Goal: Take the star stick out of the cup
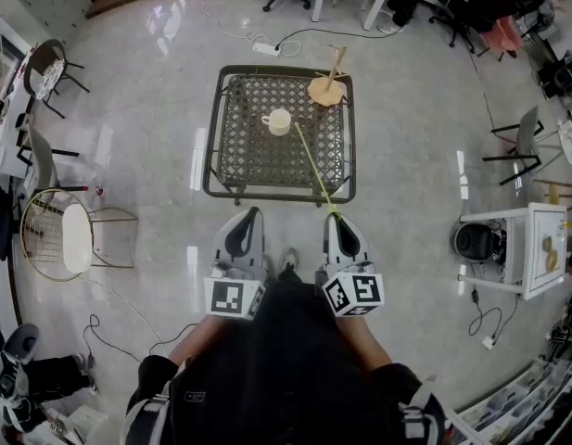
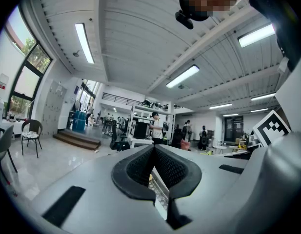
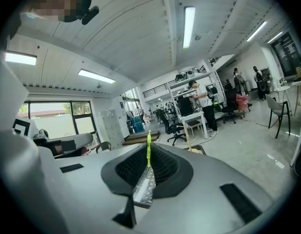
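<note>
A white cup [image 1: 279, 121] stands on the dark mesh table [image 1: 232, 160]. A thin yellow-green stick [image 1: 313, 167] slants from the cup's right side down to my right gripper [image 1: 337, 219], which is shut on its near end. Whether its far end is still inside the cup I cannot tell. In the right gripper view the stick [image 3: 149, 150] stands up between the closed pads. My left gripper [image 1: 250, 221] hangs beside the right one at the table's near edge, shut and holding nothing. In the left gripper view, the left gripper [image 2: 153, 152] has its pads meeting.
A wooden stand [image 1: 328, 88] sits at the table's far right corner. To the left is a wire chair with a white cushion [image 1: 68, 239], to the right a white side table [image 1: 536, 248] and a black round device [image 1: 476, 241]. Cables and a power strip [image 1: 265, 49] lie behind the table.
</note>
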{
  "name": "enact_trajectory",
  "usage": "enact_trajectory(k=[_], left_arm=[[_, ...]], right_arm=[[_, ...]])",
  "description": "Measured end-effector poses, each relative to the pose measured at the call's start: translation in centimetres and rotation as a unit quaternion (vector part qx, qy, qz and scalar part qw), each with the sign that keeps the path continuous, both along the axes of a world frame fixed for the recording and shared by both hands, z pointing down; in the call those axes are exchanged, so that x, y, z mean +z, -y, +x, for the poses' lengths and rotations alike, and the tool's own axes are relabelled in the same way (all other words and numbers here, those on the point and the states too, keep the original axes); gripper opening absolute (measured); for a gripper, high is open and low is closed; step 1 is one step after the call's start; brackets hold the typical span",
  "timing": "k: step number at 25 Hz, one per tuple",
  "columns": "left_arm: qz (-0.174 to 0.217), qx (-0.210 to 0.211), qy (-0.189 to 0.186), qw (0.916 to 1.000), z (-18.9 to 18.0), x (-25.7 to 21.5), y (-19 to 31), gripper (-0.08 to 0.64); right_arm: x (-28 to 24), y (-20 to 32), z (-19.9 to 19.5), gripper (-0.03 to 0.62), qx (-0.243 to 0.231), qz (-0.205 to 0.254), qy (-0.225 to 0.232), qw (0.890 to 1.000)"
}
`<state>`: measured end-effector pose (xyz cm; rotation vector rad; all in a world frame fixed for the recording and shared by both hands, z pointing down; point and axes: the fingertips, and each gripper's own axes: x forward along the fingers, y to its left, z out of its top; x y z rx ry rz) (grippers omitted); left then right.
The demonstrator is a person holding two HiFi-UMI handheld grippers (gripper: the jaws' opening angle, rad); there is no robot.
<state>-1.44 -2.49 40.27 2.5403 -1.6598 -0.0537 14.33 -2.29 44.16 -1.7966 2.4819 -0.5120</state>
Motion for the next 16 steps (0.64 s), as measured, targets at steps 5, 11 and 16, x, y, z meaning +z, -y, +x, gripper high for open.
enact_trajectory(k=[5,11,16], left_arm=[[0.0,0.001,-0.002,1.0,0.2,0.0,0.1,0.012],[-0.001,0.002,-0.002,1.0,0.6,0.2,0.1,0.012],[-0.003,0.001,-0.002,1.0,1.1,0.2,0.3,0.012]], right_arm=[[0.2,-0.1,0.3,0.02,0.003,-0.004,0.004,1.0],[0.3,-0.2,0.7,0.02,0.002,-0.005,0.005,1.0],[0.4,0.0,1.2,0.02,0.001,-0.005,0.007,1.0]])
